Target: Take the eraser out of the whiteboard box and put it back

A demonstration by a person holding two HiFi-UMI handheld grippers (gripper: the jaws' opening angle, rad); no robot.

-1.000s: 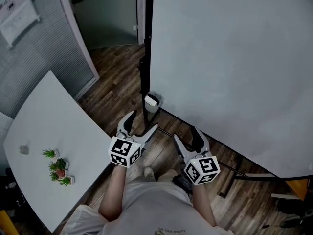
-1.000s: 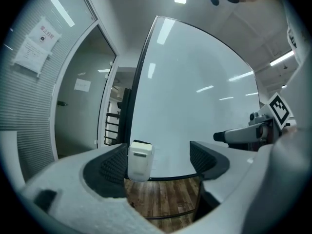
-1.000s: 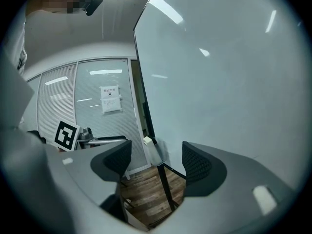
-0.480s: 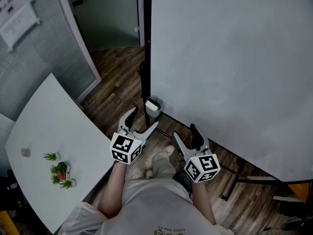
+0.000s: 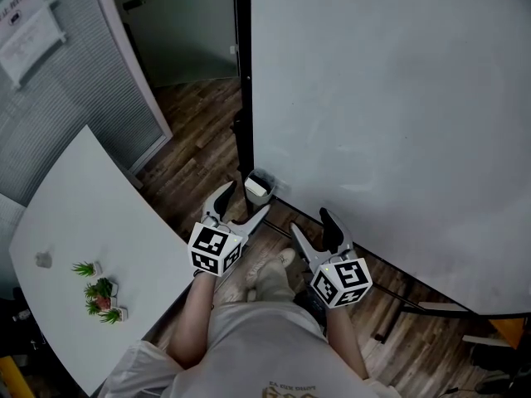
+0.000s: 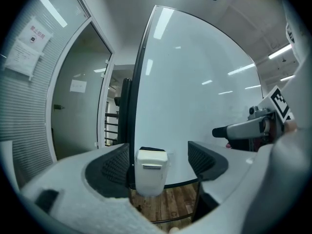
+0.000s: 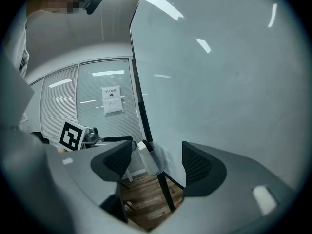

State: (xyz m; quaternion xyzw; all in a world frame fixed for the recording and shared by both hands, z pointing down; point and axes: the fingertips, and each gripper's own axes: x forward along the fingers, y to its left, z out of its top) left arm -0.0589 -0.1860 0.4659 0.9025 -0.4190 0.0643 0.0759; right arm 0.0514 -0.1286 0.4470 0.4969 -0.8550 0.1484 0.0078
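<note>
1. Two grippers are held out ahead of the person, side by side in the head view: the left gripper and the right gripper.
2. The left gripper's jaws are released and stand wide apart. In its own view the whiteboard box is framed between the two pads but lies beyond them, touching neither.
3. The right gripper's jaws are also spread and grasp nothing. In its view the box is at about 11 o'clock past the pads.
4. The eraser sits in the box, with its pale top showing in the head view. The box hangs at the whiteboard's lower left corner beside a black post, just past the left gripper's tips at 12 o'clock.
5. The whiteboard is large, pale and blank — it fills the head view from 12 round to 4 o'clock. In both gripper views, strips of ceiling light reflect off it.
6. The floor is dark wood planks, and the whiteboard's stand rests on it at 5 o'clock.
7. A white table runs off at 8 o'clock, with small potted plants grouped near its lower edge.
8. At 10 o'clock there is a partition with blinds that carries a paper notice — beside it, toward 12, is a doorway.
</note>
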